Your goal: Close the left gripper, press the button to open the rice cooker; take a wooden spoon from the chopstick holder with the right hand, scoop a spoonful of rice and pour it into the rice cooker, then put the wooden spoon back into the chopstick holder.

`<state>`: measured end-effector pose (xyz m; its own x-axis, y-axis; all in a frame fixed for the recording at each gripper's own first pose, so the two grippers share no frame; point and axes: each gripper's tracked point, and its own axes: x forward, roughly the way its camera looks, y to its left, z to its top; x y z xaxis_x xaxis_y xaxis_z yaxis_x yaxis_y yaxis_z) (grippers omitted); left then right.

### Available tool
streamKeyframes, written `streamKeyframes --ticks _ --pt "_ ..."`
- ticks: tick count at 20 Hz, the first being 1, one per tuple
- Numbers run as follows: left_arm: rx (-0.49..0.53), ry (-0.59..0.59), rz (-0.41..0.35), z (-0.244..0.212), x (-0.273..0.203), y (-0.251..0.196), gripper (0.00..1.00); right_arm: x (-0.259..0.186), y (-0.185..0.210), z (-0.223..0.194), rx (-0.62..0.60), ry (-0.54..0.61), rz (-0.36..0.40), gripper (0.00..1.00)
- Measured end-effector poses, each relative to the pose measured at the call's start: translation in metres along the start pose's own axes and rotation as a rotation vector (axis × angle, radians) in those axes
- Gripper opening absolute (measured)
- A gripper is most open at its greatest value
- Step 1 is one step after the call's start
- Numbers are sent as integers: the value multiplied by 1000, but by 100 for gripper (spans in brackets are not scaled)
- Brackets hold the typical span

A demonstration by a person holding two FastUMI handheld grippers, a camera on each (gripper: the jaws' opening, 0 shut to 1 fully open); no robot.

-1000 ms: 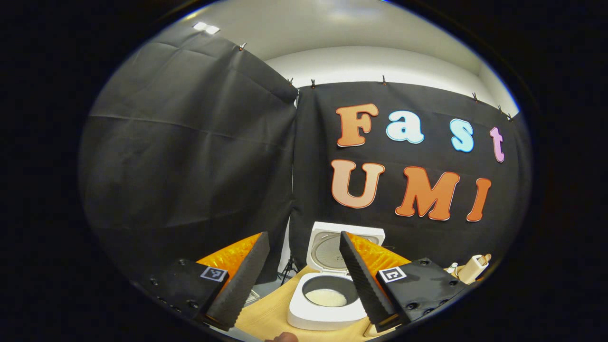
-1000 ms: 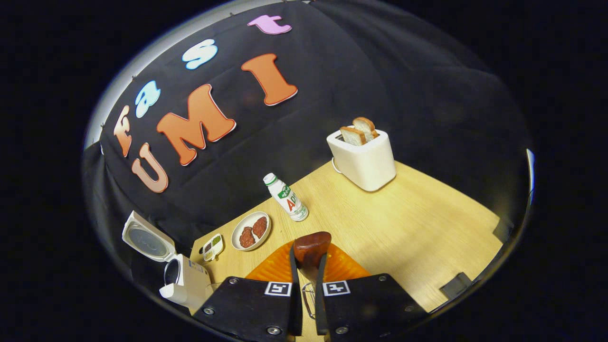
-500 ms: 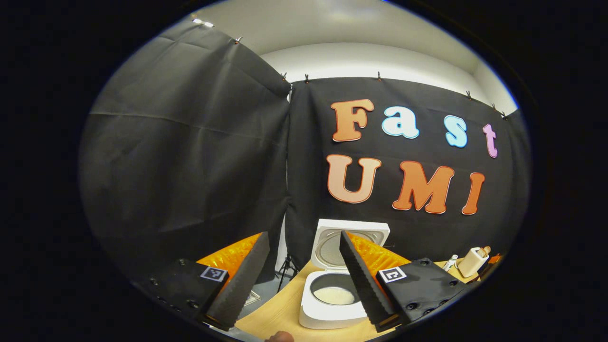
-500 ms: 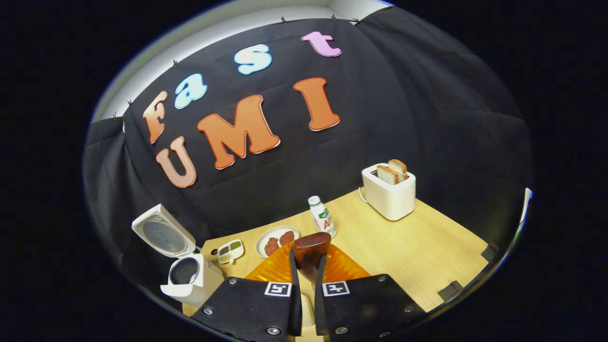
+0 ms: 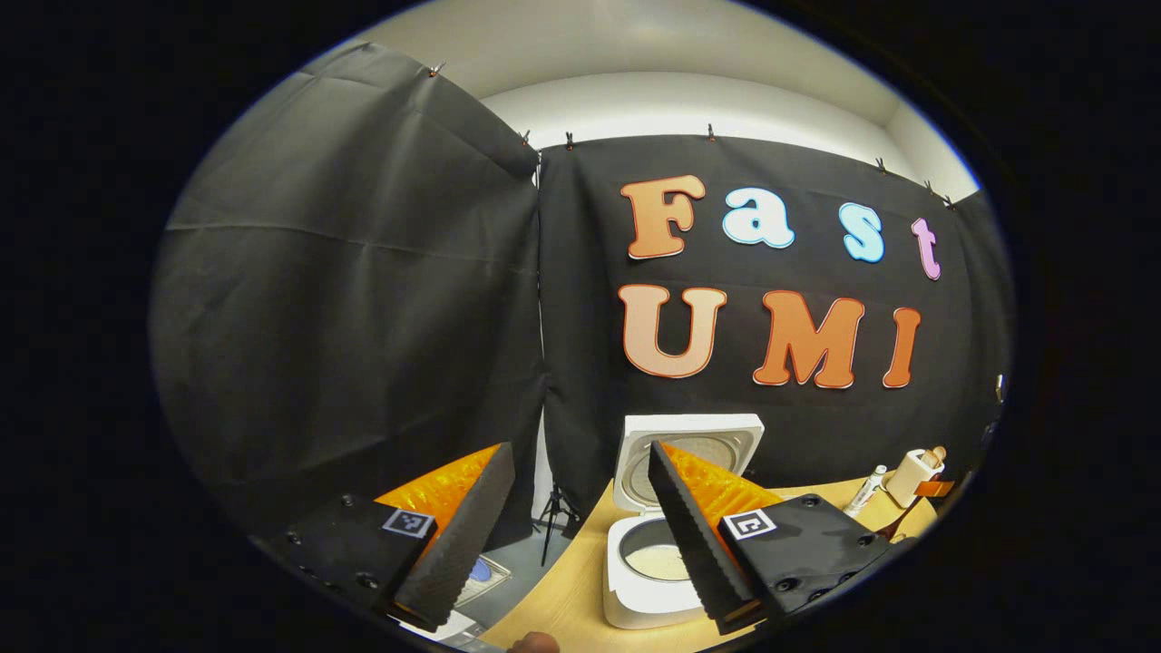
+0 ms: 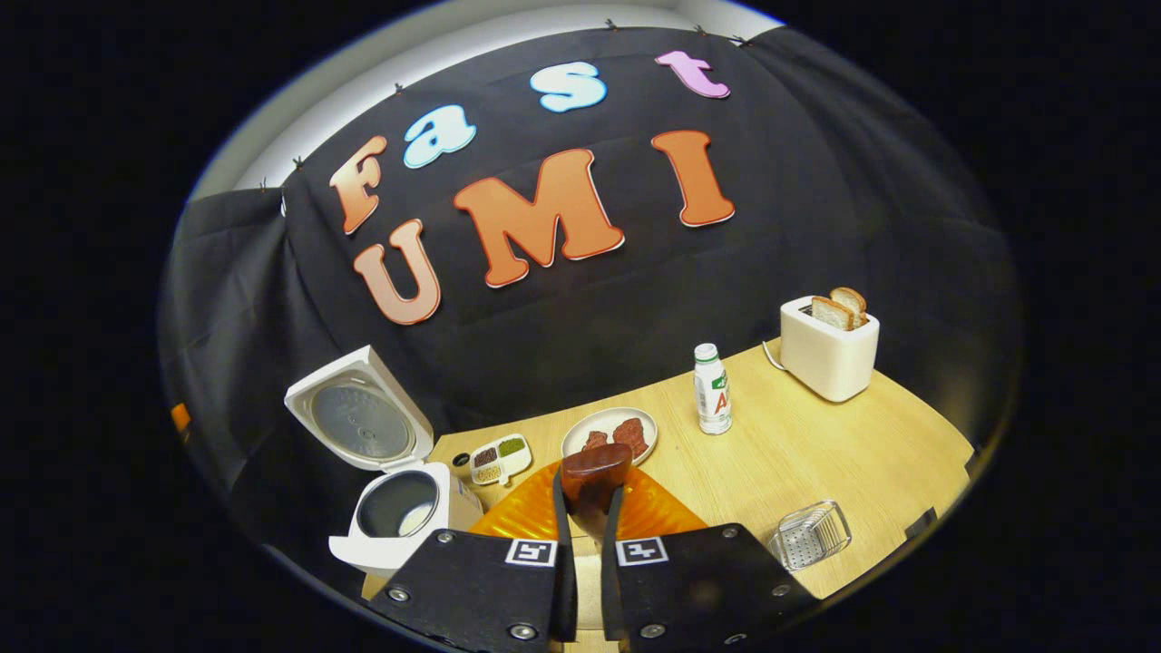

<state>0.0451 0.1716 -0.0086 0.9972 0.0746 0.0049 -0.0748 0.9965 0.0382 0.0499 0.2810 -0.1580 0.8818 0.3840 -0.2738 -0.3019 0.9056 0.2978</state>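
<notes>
The spoon (image 6: 594, 472), clenched by the right gripper (image 6: 588, 508), has been swung away from the open cooker (image 6: 399, 508) at eight o'clock, so its return to the holder is judged next; the left gripper (image 5: 571, 535) is held released.

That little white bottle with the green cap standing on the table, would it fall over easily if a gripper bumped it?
Probably yes. The bottle stands upright, tall and narrow on a small base, so a nudge near its cap would likely tip it. Being round, it might then roll across the smooth wooden table. How full, and so how heavy, it is can't be told.
</notes>
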Motion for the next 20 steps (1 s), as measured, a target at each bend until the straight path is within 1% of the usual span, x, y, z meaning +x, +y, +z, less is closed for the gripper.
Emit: streamKeyframes --ticks 4,7,13,16,20 --pt "17 7 16 -5 10 15 99 16 3 -27 -108 20 -49 10" --pt "-6 37 7 -16 15 21 100 23 6 -45 -186 25 -79 10" --pt "10 55 -3 -23 21 32 100 33 0 -76 -319 41 -146 10" --pt "24 72 4 -30 25 40 100 37 2 -89 -367 33 -155 10" --pt "39 78 20 -30 29 48 100 42 5 -111 -396 50 -158 10"
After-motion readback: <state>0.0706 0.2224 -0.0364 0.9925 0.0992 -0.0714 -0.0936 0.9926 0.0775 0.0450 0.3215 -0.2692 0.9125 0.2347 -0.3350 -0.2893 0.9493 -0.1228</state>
